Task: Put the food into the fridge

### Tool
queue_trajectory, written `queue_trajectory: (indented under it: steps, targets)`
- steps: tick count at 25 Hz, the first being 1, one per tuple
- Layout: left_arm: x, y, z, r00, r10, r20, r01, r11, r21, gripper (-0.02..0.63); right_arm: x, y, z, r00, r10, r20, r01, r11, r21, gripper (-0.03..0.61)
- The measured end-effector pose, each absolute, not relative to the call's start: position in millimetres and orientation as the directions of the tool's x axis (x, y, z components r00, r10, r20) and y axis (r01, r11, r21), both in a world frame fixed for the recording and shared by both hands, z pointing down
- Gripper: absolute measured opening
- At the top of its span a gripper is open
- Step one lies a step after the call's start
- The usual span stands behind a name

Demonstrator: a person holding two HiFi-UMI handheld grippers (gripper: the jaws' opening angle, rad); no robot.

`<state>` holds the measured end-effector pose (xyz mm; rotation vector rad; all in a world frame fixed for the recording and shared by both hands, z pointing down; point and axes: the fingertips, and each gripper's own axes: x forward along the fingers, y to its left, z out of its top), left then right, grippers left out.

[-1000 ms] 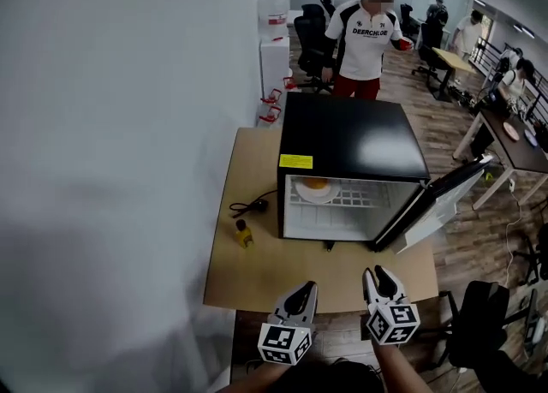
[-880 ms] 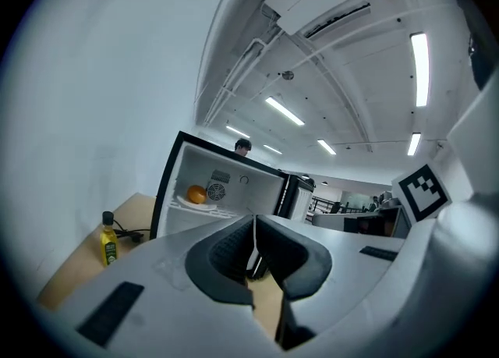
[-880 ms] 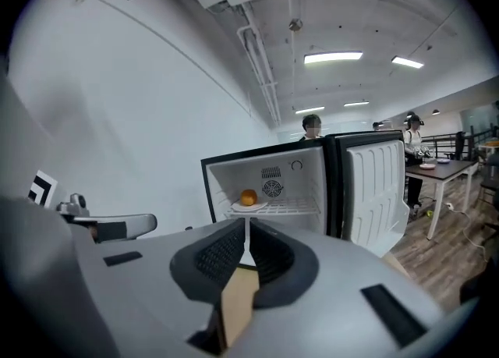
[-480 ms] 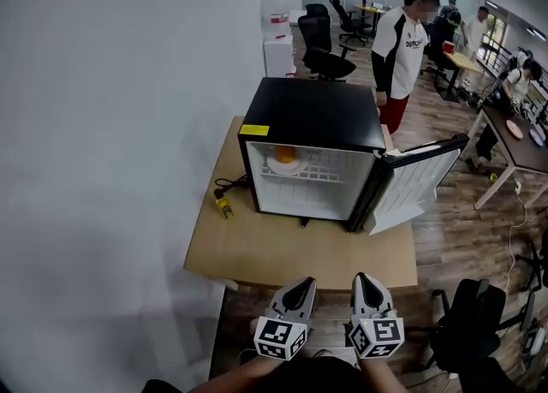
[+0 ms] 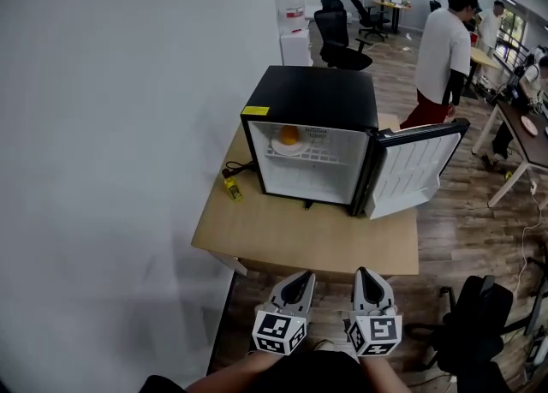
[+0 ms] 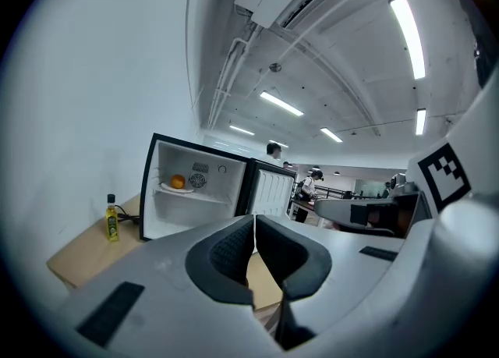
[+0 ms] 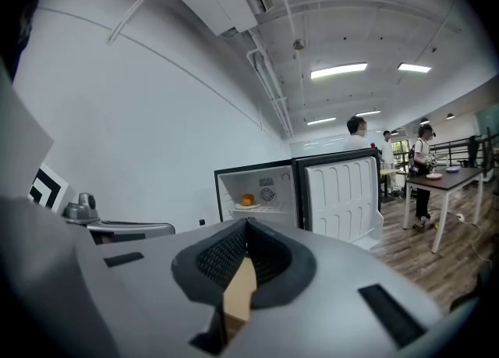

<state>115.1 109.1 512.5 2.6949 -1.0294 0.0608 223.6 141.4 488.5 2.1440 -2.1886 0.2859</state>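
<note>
Fridge [image 5: 312,100] farther off, right gripper [image 5: 366,276] now shut — empty

Head view looks steeply down from well back, bench [image 5: 300,241] and fridge [image 5: 308,100] at upper centre. Both gripper views face level toward that same fridge, far off.

The left gripper [image 5: 301,282] and the right gripper [image 5: 366,280] are seen as pale grey moulded shells. Each is lined with black ribbed pads [image 6: 230,251]. Each is fitted with a cube [image 5: 276,334] of black-and-white square markers. Dark rectangular insets [image 6: 109,313] are set into the shells.
</note>
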Motion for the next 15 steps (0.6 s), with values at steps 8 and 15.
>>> queue_trajectory:
  steps: [8, 15]
  targets:
    - [143, 130, 496, 0.752, -0.653, 0.094, -0.655, -0.723, 0.218, 0.017, 237, 168, 485, -0.052, -0.984, 0.168, -0.997, 0.041, -0.069, 0.060]
    - [156, 129, 503, 0.770, -0.631, 0.096, -0.634, -0.738, 0.233, 0.017, 251, 170, 488, -0.036, -0.986, 0.165, -0.997, 0.024, -0.073, 0.060]
